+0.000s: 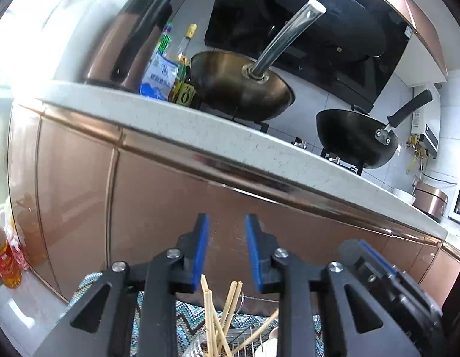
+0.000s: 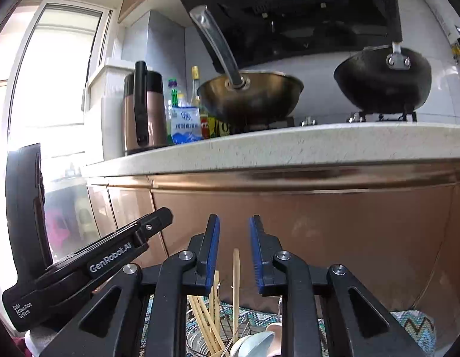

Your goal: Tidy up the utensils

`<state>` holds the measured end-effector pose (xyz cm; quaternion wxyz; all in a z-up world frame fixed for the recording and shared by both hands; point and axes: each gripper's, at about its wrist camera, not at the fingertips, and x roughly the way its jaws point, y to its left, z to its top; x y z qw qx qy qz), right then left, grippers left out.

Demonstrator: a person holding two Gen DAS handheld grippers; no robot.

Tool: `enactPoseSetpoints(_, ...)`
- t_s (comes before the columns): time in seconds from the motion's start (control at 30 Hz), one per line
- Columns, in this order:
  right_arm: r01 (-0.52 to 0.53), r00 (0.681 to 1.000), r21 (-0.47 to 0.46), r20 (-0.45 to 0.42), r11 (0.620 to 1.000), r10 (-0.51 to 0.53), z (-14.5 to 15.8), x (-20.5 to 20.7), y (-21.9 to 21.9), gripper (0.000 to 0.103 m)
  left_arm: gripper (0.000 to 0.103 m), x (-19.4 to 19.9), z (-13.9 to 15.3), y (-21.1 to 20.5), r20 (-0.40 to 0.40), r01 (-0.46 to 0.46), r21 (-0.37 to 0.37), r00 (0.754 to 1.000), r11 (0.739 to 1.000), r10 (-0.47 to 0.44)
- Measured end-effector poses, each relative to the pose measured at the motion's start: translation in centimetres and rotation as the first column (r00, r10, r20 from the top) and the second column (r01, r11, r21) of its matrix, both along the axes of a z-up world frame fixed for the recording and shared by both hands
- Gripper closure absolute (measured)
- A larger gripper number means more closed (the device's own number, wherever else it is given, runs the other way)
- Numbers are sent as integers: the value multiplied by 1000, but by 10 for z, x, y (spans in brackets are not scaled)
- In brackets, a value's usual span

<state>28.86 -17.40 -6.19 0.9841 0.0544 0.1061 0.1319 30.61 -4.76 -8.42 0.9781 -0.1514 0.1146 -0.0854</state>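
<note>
Kitchen cupboards [image 2: 289,223] in shiny copper brown fill the space ahead of both tools, with a pale speckled worktop [image 2: 289,142] high above them. Up there sit a brass-colored wok [image 2: 250,96] and a black wok [image 2: 381,83] on the stove.

White words on the left tool's body, seen from the right wrist view, read "GenRobot.AI" and "Data Acquisition System". A blue and white bag [image 2: 185,125] beside a copper kettle [image 2: 143,110] has writing too small to read. The bottles next to it have labels I cannot make out.

The left tool [image 1: 227,250] has its blue pads apart and nothing between them. The right tool [image 2: 234,250] is also spread wide and holds nothing.

Just below the tools, wooden chopsticks [image 2: 235,282] stick up out of a wire rack [image 2: 200,327]. Pale spoons or bowls [image 2: 253,342] lie by them, but the black tool arms cover most of them. The rack is cut off at the bottom edge. It rests on a zigzag cloth [image 2: 414,327]. An orange bottle [image 1: 5,267] stands far to the left tool's left, partly cut off.
</note>
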Motion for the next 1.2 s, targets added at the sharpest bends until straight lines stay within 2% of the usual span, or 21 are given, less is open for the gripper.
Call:
enactPoseSetpoints(0.13, 40, 999, -9, 14, 999, -40, 19, -21, -5, 82, 76, -17, 13, 7, -3, -13, 37, 1000, 999, 13)
enactPoseSetpoints(0.27, 84, 996, -10, 18, 996, -84, 37, -46, -11, 77, 65, -42, 29, 16, -16, -24, 70, 1000, 997, 25)
enactPoseSetpoints(0.4, 140, 990, -25, 12, 990, -140, 48, -76, -16, 73, 60, -70, 44, 25, -13, -38, 98, 999, 994, 40)
enactPoseSetpoints(0.7, 276, 961, -47, 4, 960, -276, 65, -153, -33, 43, 47, -133, 64, 33, -26, -64, 184, 997, 981, 70)
enactPoseSetpoints(0.87, 351, 936, -83, 14, 933, -351, 73, -191, -44, 20, 42, -163, 62, 31, -29, -74, 236, 996, 969, 83)
enactPoseSetpoints(1.07, 430, 902, -127, 31, 894, -430, 78, -229, -53, 4, 40, -187, 59, 38, -47, -79, 246, 994, 966, 93)
enactPoseSetpoints(1.2, 473, 880, -122, 32, 872, -473, 79, -247, -60, 0, 39, -202, 59, 45, -50, -98, 263, 992, 960, 115)
